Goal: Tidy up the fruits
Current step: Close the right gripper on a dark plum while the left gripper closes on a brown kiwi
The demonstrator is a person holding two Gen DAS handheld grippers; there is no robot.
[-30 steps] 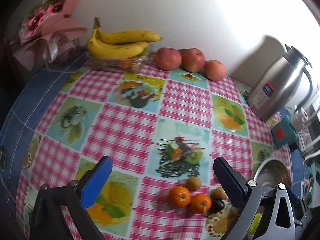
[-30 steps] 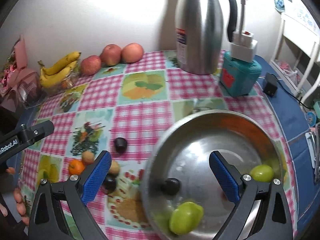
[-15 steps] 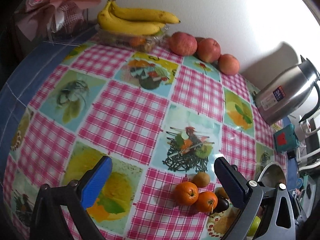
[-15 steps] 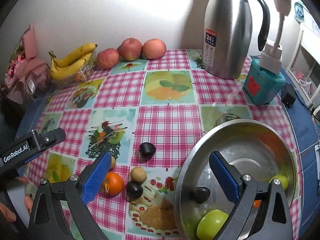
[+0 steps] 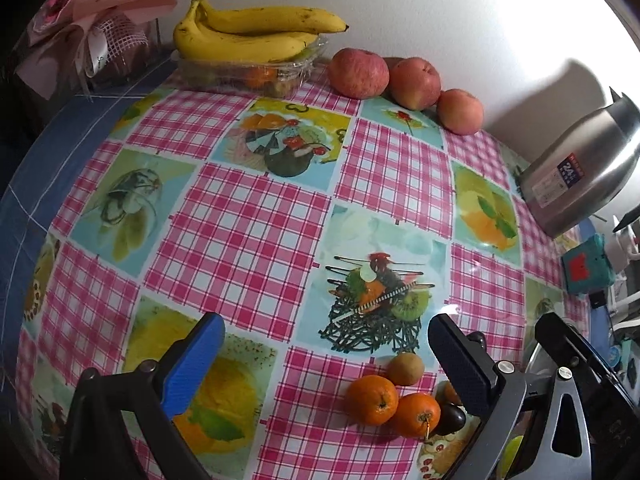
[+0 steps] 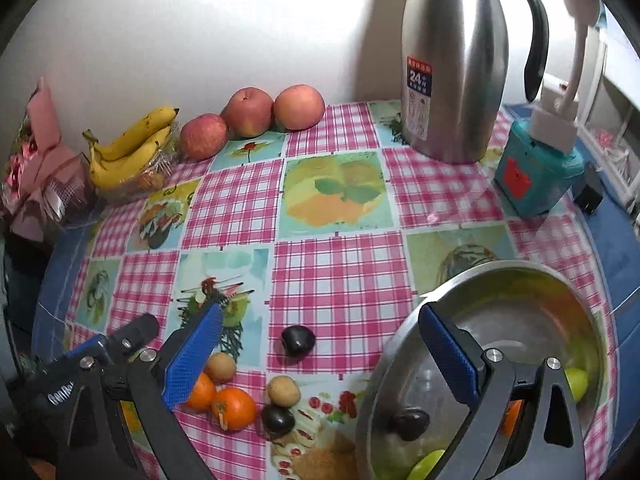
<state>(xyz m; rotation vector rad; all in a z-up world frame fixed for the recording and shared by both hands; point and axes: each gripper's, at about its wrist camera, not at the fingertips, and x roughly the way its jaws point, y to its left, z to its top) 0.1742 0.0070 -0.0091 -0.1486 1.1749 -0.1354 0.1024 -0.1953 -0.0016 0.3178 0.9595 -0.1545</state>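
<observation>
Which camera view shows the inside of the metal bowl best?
The right wrist view: the metal bowl lies open to it, showing a dark plum and green fruits inside. In the left wrist view only a sliver of its rim shows behind the left gripper.

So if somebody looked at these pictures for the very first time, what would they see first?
Probably the bright pink checked tablecloth with fruit pictures, then the yellow bananas and three red apples lined up along the back wall. Nearer, two oranges sit on the cloth beside the shiny metal bowl, and a tall steel jug stands behind.
</observation>
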